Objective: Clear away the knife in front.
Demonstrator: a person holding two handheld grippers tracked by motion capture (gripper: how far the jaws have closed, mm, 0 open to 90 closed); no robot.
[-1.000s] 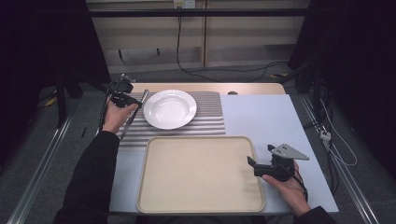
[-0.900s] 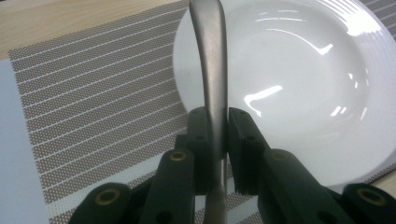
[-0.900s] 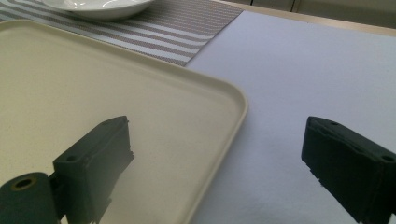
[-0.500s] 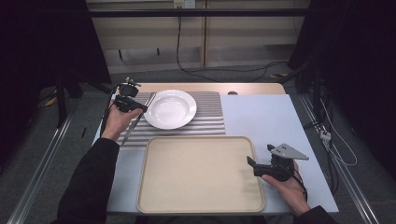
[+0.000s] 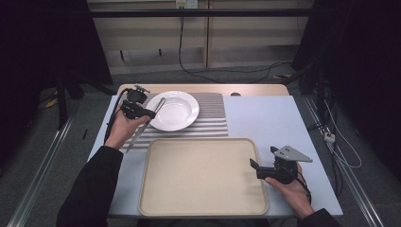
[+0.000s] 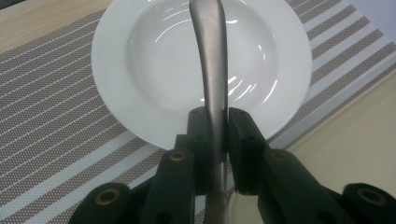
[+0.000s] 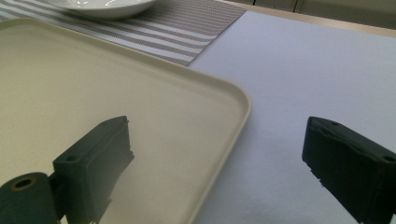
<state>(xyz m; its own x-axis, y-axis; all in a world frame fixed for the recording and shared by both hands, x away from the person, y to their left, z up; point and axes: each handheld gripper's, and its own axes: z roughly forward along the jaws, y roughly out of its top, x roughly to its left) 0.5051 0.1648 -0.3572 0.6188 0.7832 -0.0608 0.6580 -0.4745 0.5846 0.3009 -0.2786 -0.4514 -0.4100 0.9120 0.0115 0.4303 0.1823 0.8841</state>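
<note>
Bench [image 5: 279,118] with a pale blue-white top and a wooden far edge stands in a dim room, dark curtains at both sides, cables trailing over the grey floor [image 5: 236,78] beyond. Beige tray [image 5: 201,175] lies at the 6 o'clock side of the bench. Striped placemat [image 5: 208,120] lies toward 11 o'clock, carrying the white plate [image 5: 174,110]. Right gripper [image 5: 265,163] hangs at 4 o'clock, its fingers [image 7: 95,161] spread wide astride the tray's right rim. Left gripper [image 5: 147,113] sits at 10 o'clock, fingers [image 6: 198,135] pinching a metal utensil [image 6: 212,65]. The left gripper view shows its handle reaching over the plate; the high view shows its other end slanting down across the placemat.
</note>
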